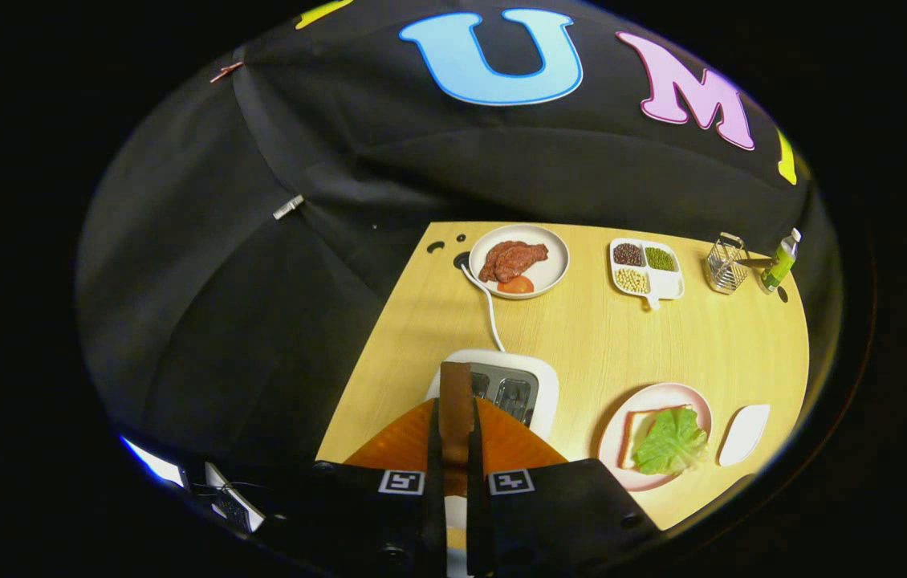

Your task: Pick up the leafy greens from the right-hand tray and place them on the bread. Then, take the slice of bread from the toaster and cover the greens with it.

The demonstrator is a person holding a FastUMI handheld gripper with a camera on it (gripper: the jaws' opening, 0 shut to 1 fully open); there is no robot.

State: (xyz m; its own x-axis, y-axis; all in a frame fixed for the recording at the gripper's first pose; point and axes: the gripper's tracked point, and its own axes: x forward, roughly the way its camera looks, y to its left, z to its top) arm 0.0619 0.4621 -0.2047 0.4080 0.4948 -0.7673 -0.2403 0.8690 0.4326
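Clamped edge-on between both fingers, the toast slice (pixel 456 401) hangs above the toaster (pixel 502 389); carried right carelessly, it could land skewed off the lettuce (pixel 670 441).

The gripper (pixel 453 437) has two thin black fingers (pixel 433 449) running close side by side. Behind them sits a broad orange body, then two black blocks, each bearing a small white square tag with a black pattern. Small dark screws dot the blocks.
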